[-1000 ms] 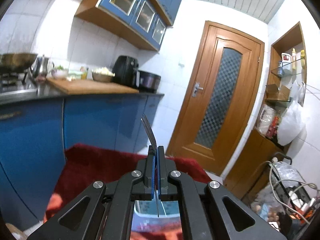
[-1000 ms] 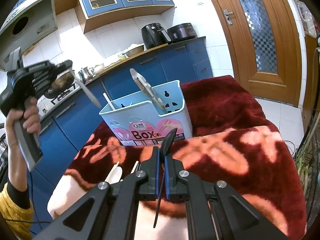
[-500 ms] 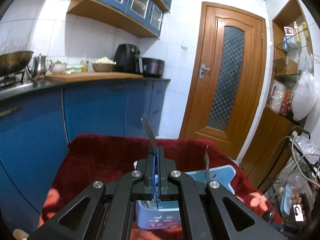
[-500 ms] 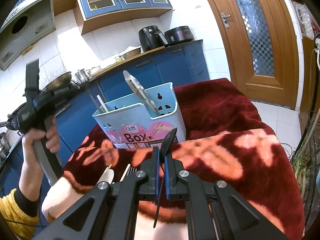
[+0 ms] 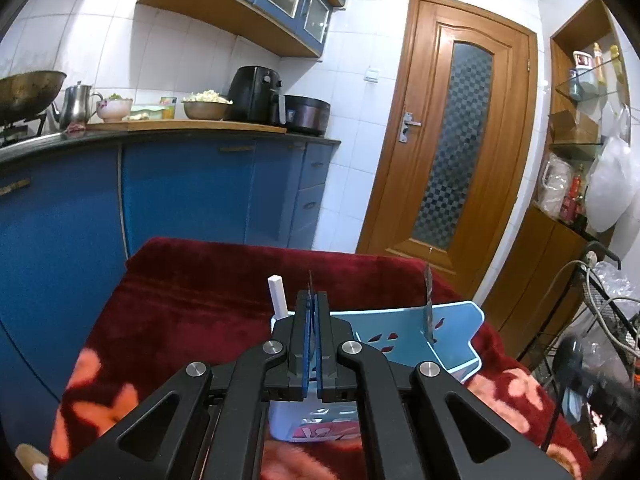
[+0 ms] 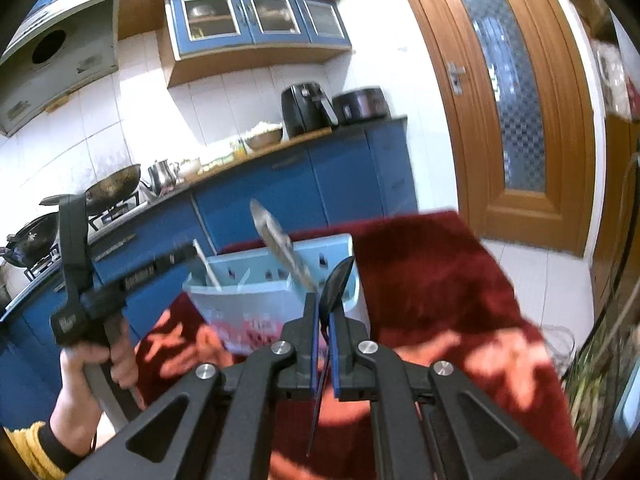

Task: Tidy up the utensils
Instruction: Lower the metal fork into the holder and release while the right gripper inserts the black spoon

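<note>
Where legible, holder point(image 6: 256, 304) print blurs; right gripper point(image 6: 325, 312) clamps spoon point(image 6: 335, 286).

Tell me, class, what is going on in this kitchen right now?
A person holds tongs in each hand and is sorting utensils into a light blue utensil box on a red blanket. The left tongs are shut on a thin metal utensil, just above the box. The right tongs are shut on a dark spoon, short of the box. A metal utensil and a white stick already stand inside.
</note>
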A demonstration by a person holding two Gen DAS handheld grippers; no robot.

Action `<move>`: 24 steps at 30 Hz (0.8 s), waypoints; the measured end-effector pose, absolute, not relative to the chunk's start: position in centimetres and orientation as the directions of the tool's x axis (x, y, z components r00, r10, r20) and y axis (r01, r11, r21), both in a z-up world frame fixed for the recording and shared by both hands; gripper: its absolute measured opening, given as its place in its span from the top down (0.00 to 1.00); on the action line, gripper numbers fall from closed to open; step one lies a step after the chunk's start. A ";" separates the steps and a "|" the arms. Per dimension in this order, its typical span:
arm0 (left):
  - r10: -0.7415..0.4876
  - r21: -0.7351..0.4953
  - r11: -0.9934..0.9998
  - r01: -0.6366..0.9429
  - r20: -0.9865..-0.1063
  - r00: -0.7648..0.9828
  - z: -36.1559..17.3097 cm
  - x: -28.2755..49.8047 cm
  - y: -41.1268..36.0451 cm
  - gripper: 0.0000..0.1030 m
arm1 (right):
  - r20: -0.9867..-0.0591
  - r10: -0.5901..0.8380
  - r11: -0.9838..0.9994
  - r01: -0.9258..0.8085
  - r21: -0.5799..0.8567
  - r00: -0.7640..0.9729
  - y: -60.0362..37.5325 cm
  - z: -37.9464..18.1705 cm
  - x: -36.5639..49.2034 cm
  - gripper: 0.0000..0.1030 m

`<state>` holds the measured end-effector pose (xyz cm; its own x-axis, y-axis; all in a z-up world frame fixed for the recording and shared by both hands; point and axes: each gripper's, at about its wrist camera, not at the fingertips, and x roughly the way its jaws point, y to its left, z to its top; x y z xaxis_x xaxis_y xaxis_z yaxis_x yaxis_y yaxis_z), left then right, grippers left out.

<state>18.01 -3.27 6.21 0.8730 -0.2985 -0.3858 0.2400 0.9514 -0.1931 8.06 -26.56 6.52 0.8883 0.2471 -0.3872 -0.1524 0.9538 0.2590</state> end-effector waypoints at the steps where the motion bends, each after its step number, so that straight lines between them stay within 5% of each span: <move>1: -0.297 -0.188 0.952 0.241 -0.383 0.875 6.2 18.0 -3.4 0.99 | -0.373 0.246 0.955 -0.157 0.252 0.895 -26.5 7.0 8.4 0.94; 9: -0.306 -0.185 0.950 0.253 -0.377 0.874 5.7 18.1 -3.6 0.99 | -0.292 0.238 0.963 -0.186 0.194 0.926 -25.5 9.4 11.8 0.94; 24: -0.326 -0.202 0.943 0.265 -0.390 0.861 4.5 18.6 -3.4 0.99 | -0.299 0.202 0.979 -0.188 0.073 0.933 -23.6 6.1 17.5 0.94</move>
<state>18.55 -3.41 4.51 0.8612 -0.3258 -0.3901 0.2654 0.9428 -0.2016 17.50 -23.58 6.06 0.9328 0.2017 -0.2987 -0.1882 0.9794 0.0734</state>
